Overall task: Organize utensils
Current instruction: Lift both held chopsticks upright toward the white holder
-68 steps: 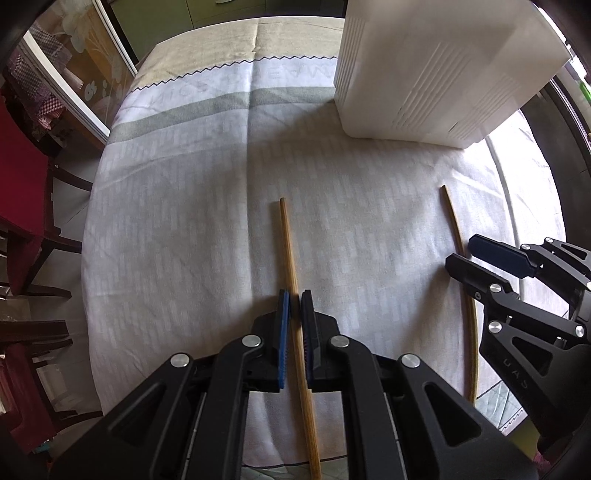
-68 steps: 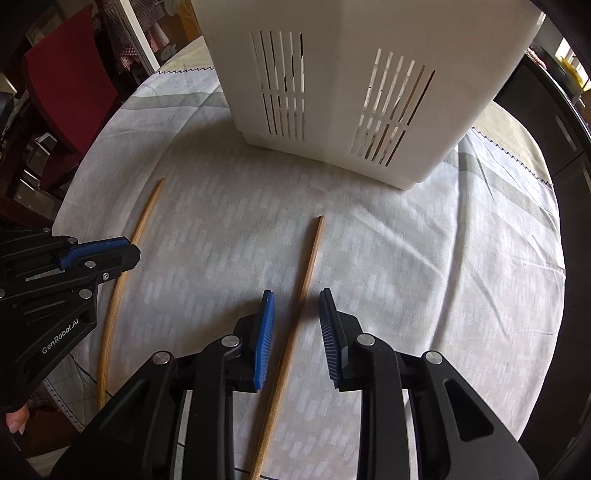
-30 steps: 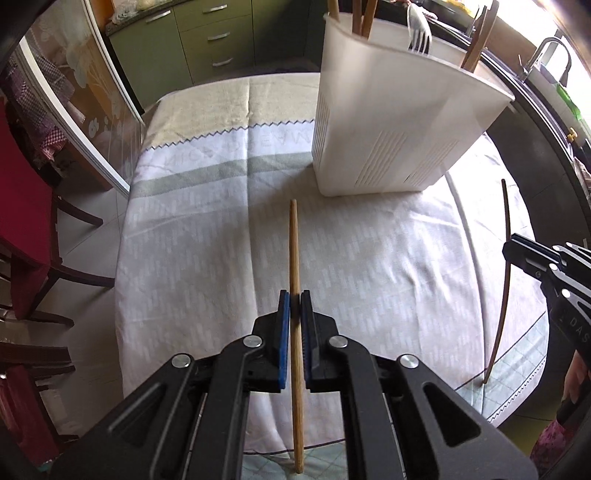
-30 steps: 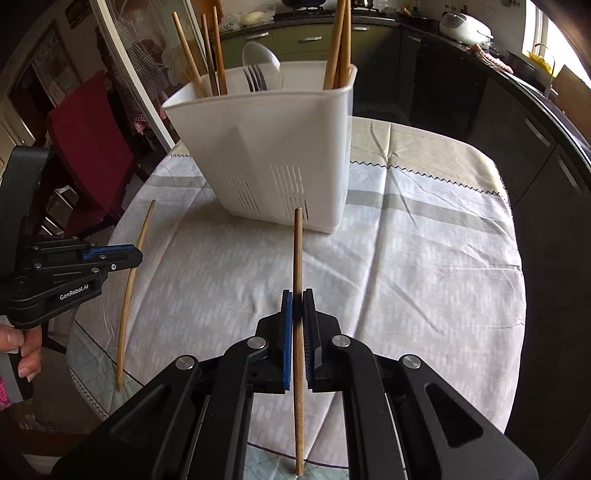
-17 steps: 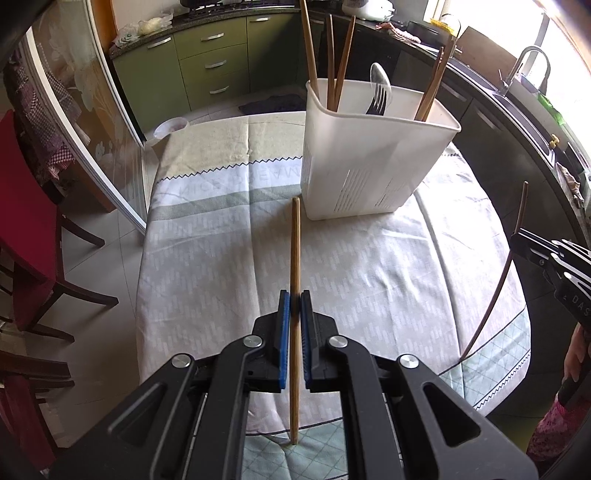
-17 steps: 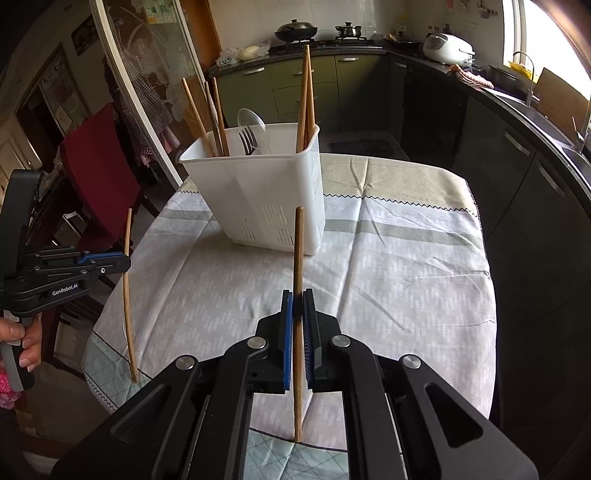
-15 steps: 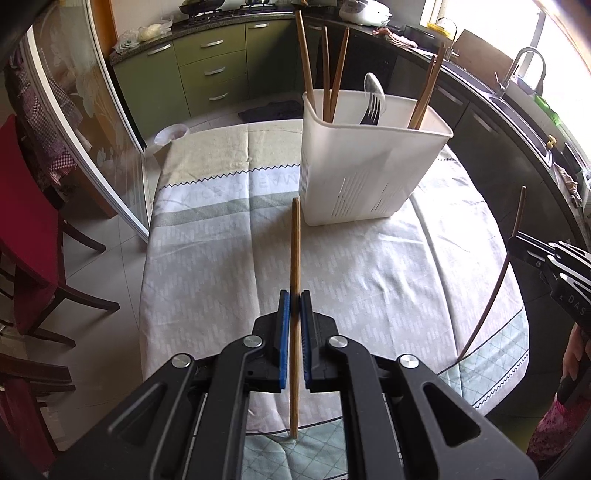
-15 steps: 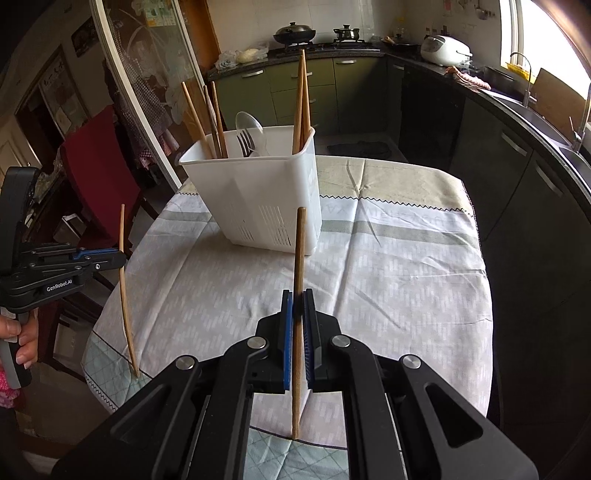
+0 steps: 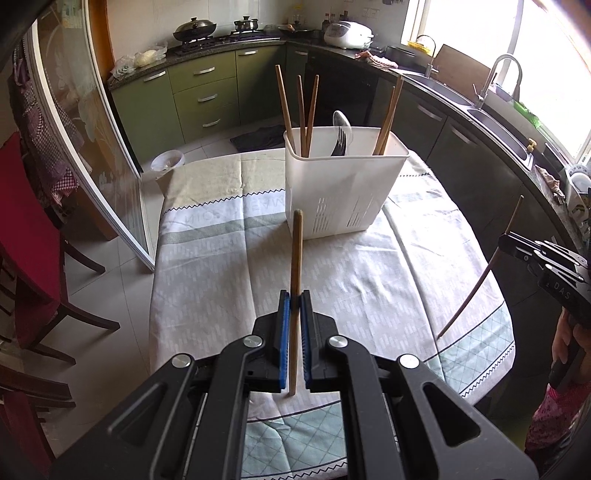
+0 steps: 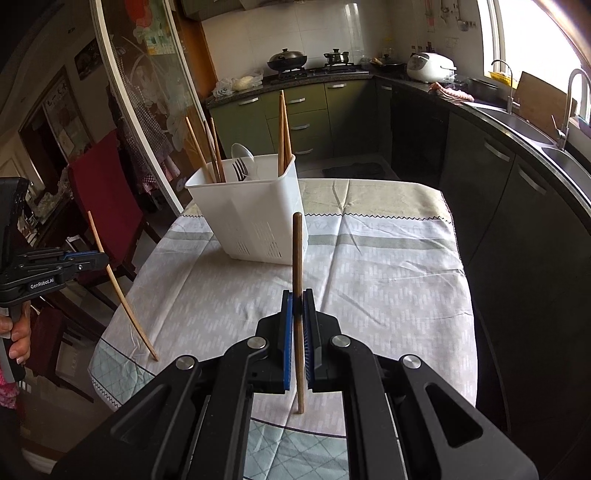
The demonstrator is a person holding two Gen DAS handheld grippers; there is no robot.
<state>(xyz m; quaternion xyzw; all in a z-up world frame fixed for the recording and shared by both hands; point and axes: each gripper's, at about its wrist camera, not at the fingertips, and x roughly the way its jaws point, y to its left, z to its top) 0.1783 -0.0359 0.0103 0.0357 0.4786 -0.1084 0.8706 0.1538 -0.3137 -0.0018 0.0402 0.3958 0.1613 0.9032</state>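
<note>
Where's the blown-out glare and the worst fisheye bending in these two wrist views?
Left wrist view: the bright window above the sink is blown out at upper right; the sliding glass door frame bows at left. Right wrist view: glare at the top-right window, the counter edge curves. The white slotted plastic utensil caddy stays sharp in both.

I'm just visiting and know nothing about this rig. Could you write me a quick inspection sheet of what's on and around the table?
Surface: patterned grey-white tablecloth.
Job's things: white slotted plastic utensil caddy holding chopsticks, fork, spoon; two loose wooden chopsticks, both lifted.
Clutter: nothing seen.
Grippers: left gripper shut on light wooden chopstick; right gripper shut on darker wooden chopstick.
Cables: nothing seen.
Surroundings: green kitchen cabinets, red chair, steel sink.
</note>
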